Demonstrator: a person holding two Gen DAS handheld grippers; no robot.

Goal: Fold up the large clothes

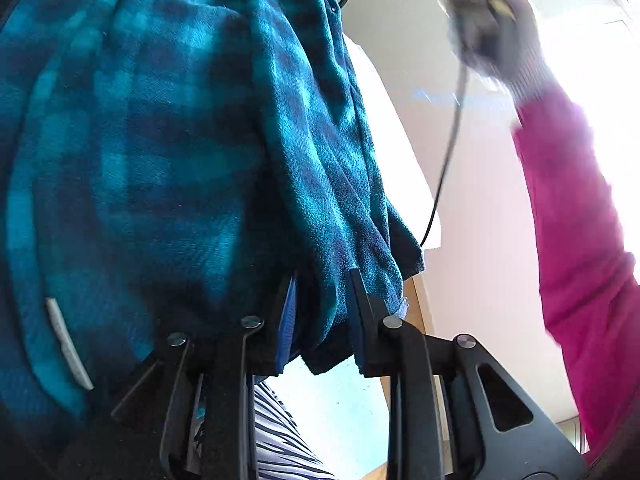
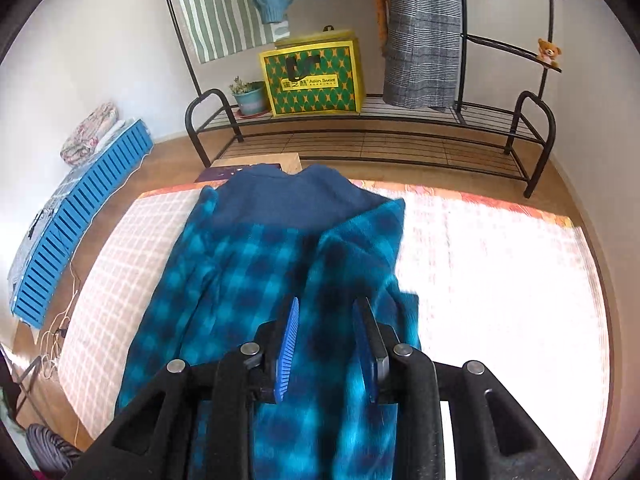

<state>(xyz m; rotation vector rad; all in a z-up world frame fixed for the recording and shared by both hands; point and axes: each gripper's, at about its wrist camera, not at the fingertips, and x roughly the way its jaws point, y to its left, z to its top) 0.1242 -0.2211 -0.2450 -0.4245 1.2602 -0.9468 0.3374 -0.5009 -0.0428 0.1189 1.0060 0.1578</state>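
From the right wrist we see, going left to right, a blue slatted crate with folded cloth on top, a potted plant, then a yellow-green bag printed "Asian Sweet"; its contents are hidden. Our plaid fleece garment lies on the checked mattress. The right gripper hovers over it, jaws spread, empty. The left gripper has fleece between its parted pads; whether they pinch it, we cannot tell.

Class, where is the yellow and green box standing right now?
In the right wrist view, the yellow and green box stands on the black metal rack by the far wall, between a potted plant and a hanging grey checked coat.
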